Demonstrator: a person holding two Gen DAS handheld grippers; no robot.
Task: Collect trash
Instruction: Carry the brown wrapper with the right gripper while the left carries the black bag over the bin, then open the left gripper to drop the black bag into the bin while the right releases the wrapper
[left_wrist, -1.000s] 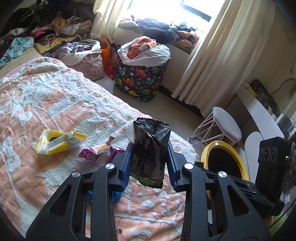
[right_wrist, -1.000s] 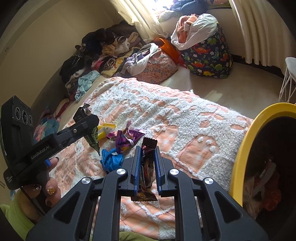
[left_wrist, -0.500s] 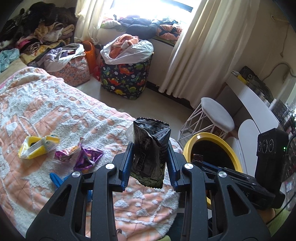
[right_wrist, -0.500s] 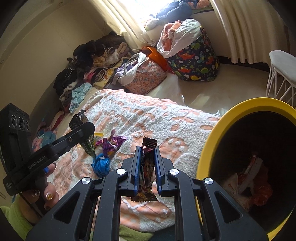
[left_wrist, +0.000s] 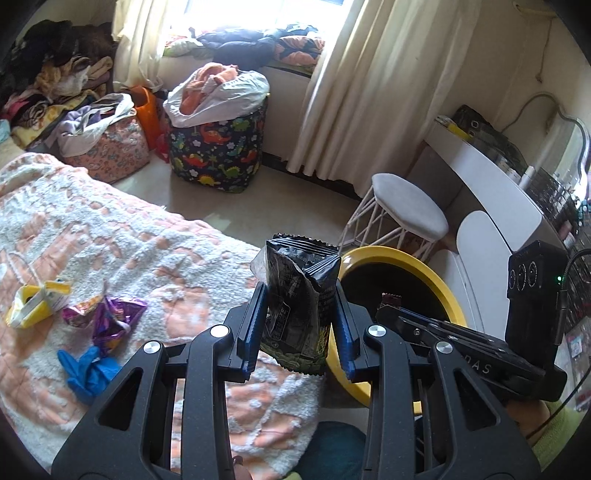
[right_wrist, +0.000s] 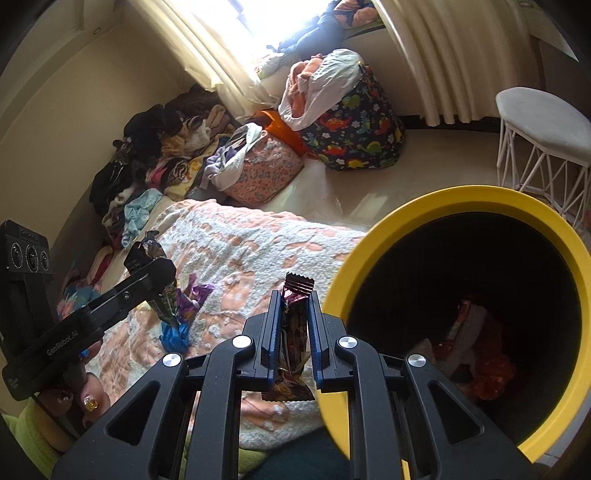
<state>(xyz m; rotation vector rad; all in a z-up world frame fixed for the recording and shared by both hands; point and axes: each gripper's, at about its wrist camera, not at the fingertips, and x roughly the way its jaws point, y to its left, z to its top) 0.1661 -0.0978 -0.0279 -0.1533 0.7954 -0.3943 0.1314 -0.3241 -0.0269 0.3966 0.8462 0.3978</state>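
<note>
My left gripper (left_wrist: 297, 295) is shut on a crumpled black snack bag (left_wrist: 297, 295), held upright over the bed's edge beside the yellow-rimmed bin (left_wrist: 439, 273). My right gripper (right_wrist: 293, 299) is shut on a dark candy bar wrapper (right_wrist: 295, 321), just left of the bin's rim (right_wrist: 373, 232); wrappers lie at the bin's bottom. The right gripper (left_wrist: 391, 306) reaches over the bin mouth in the left wrist view. On the bedspread (left_wrist: 129, 236) lie a yellow carton (left_wrist: 33, 306), purple wrappers (left_wrist: 110, 317) and a blue glove (left_wrist: 86, 369).
A dinosaur-print laundry bag (left_wrist: 218, 147) and a pink bag (left_wrist: 107, 147) stand on the floor by the curtained window. Clothes are piled at the far left. A white wire stool (left_wrist: 402, 210) and a white desk (left_wrist: 491, 184) stand right of the bin.
Both grippers have swung to the right, from over the bed to the yellow bin, each keeping its wrapper. The bin now fills much more of the right wrist view.
</note>
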